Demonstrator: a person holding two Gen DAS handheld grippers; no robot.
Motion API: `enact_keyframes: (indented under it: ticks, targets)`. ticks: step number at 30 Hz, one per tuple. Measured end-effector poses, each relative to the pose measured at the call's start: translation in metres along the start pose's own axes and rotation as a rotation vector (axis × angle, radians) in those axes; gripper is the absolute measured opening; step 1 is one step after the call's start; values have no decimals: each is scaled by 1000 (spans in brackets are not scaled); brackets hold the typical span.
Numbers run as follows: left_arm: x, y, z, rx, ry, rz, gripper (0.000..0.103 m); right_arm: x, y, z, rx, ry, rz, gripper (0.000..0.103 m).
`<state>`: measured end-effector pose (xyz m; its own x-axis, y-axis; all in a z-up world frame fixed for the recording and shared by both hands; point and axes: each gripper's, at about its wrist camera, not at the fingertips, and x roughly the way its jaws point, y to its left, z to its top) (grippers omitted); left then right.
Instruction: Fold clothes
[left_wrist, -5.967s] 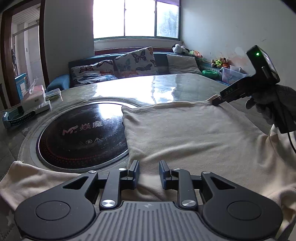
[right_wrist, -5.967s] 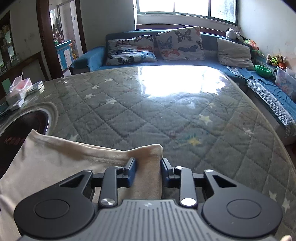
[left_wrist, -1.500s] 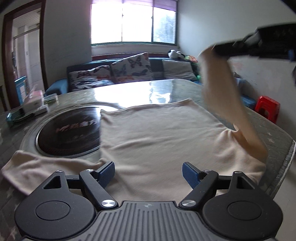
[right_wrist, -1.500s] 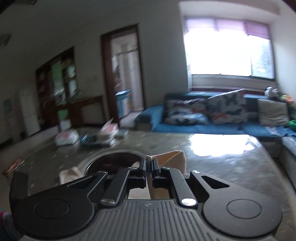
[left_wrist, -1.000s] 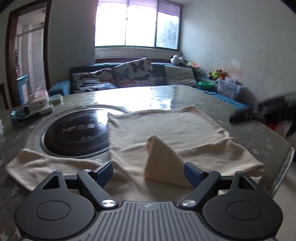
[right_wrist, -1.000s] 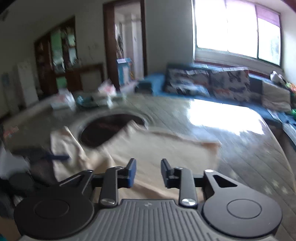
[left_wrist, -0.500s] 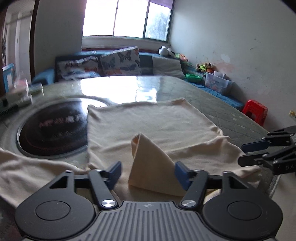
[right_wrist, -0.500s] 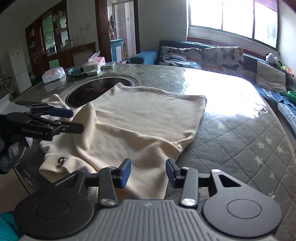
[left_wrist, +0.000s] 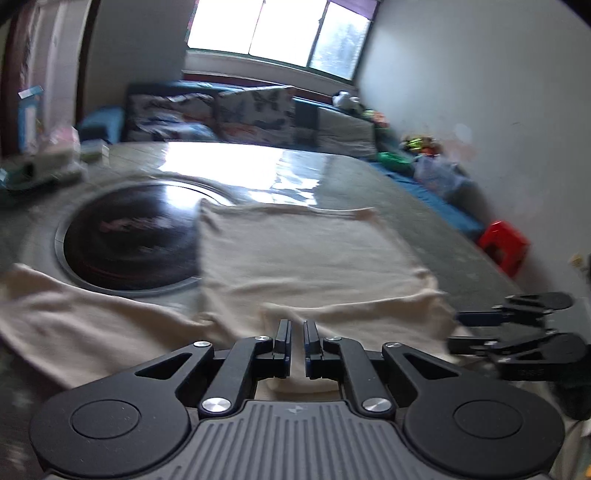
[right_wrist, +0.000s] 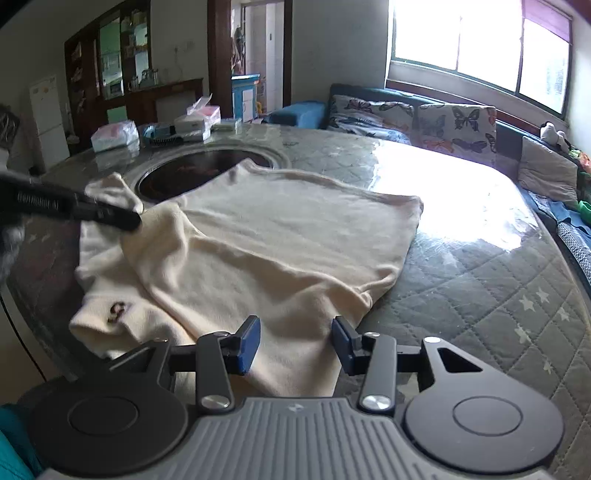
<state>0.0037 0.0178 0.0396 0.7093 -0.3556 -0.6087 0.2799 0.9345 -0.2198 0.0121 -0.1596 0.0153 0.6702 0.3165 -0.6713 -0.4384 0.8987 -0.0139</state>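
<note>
A cream sweater (right_wrist: 266, 240) is lying spread on a quilted grey table (right_wrist: 480, 288), partly covering a round black hotplate (left_wrist: 125, 240). The left gripper (left_wrist: 296, 332) is pinching a sweater fold near the left; the right gripper (right_wrist: 295, 341) is hovering with jaws spread. A blue sofa (right_wrist: 406, 110) is sitting under the window (right_wrist: 480, 48).

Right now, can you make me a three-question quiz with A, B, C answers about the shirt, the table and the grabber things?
1. Where does the black round cooktop sit?
A. sunk into the table
B. on the sofa
C. on the floor

2. What colour is the shirt?
A. red
B. cream
C. blue

3. How is the right gripper?
A. open
B. shut
C. missing

Answers:
1 A: the quilted table surrounds it.
2 B: pale cream cloth throughout.
3 A: a wide gap between its blue pads, unlike the left gripper, pinching the cloth.
</note>
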Motion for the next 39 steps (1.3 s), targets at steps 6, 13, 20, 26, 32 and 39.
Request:
enact_keyframes:
  ticks: [6, 13, 20, 26, 32, 39]
  targets:
    - [-8, 5, -4, 21, -7, 44, 11, -5, 0, -6, -30, 28, -14, 43]
    - [0, -28, -6, 81, -33, -71, 15, -11, 2, -1, -10, -33, 15, 36]
    - [26, -38, -4, 105, -20, -98, 23, -7, 1, -3, -13, -10, 13, 35]
    - [40, -33, -9, 111, -9, -69, 30, 9, -3, 17, -12, -65, 12, 30]
    - [36, -19, -17, 100, 8, -2, 29, 33, -12, 14, 8, -44, -1, 21]
    - [19, -9, -25, 94, 0, 63, 29, 35, -5, 17, -38, -33, -31, 20]
